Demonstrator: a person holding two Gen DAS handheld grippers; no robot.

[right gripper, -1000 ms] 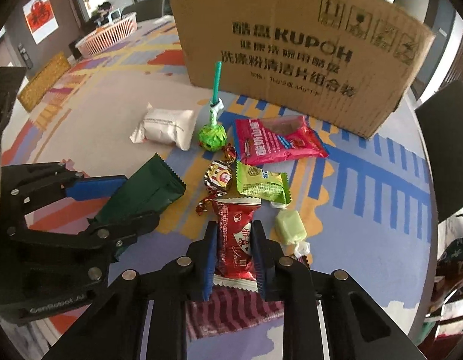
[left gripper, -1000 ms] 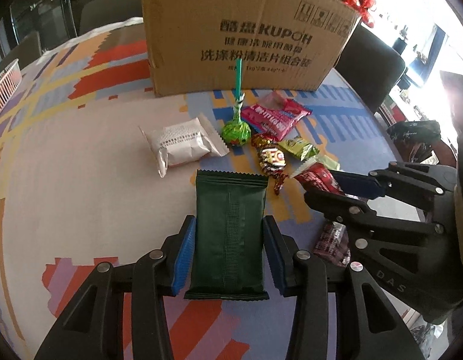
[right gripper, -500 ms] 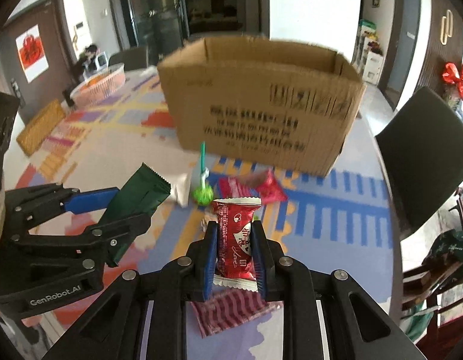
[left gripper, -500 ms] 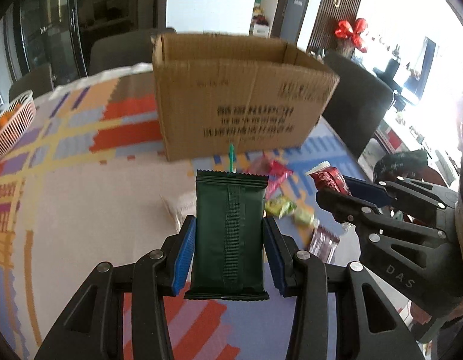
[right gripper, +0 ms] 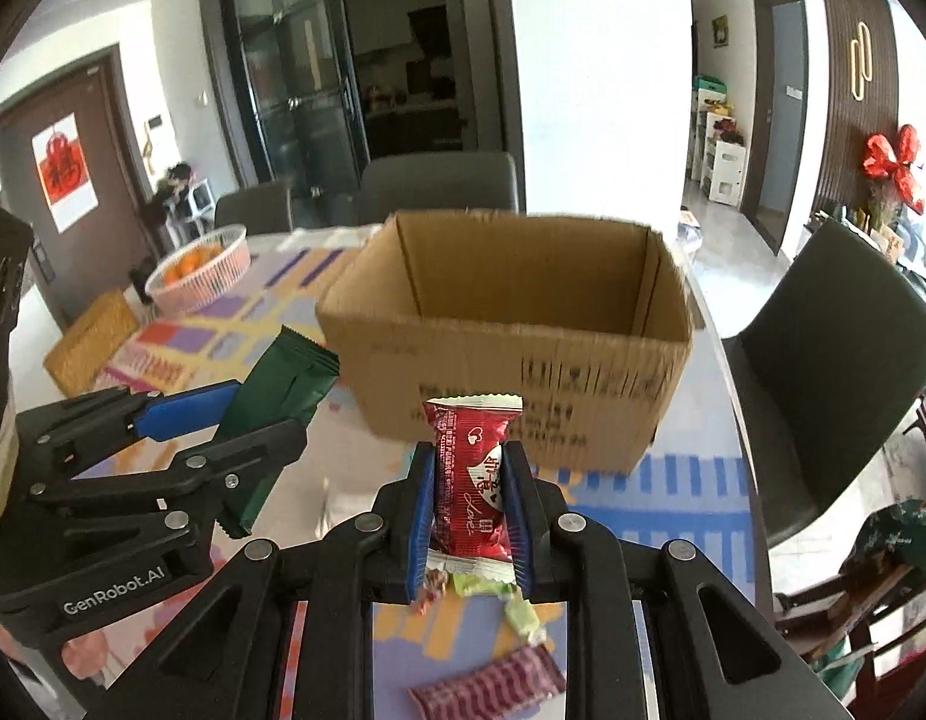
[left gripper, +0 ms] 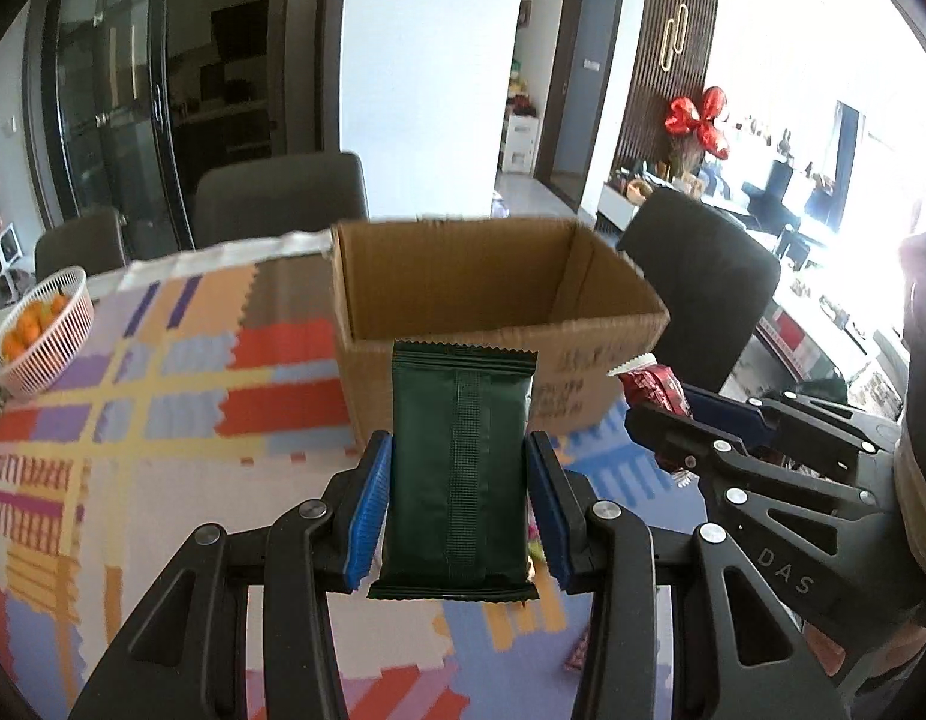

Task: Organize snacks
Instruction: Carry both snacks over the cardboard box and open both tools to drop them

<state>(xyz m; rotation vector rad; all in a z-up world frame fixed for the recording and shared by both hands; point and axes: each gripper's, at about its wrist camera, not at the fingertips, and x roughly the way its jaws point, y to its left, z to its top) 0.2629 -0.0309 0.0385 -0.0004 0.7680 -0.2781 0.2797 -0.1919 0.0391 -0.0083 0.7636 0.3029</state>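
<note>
My left gripper (left gripper: 460, 456) is shut on a dark green snack packet (left gripper: 460, 462) and holds it in the air in front of the open cardboard box (left gripper: 499, 324). My right gripper (right gripper: 468, 462) is shut on a red snack packet (right gripper: 470, 480), also raised before the box (right gripper: 511, 348). The red packet (left gripper: 652, 387) shows at the right of the left wrist view, the green packet (right gripper: 277, 396) at the left of the right wrist view. The inside of the box looks bare where I see it.
The table has a colourful patterned cloth (left gripper: 163, 396). A white basket of oranges (left gripper: 40, 330) stands at the far left. Loose sweets (right gripper: 493, 684) lie on the table below my right gripper. Dark chairs (right gripper: 835, 372) stand around the table.
Both grippers have risen from the table with their packets and now look over the box rim into it. The snacks on the table have dropped out of view below.
</note>
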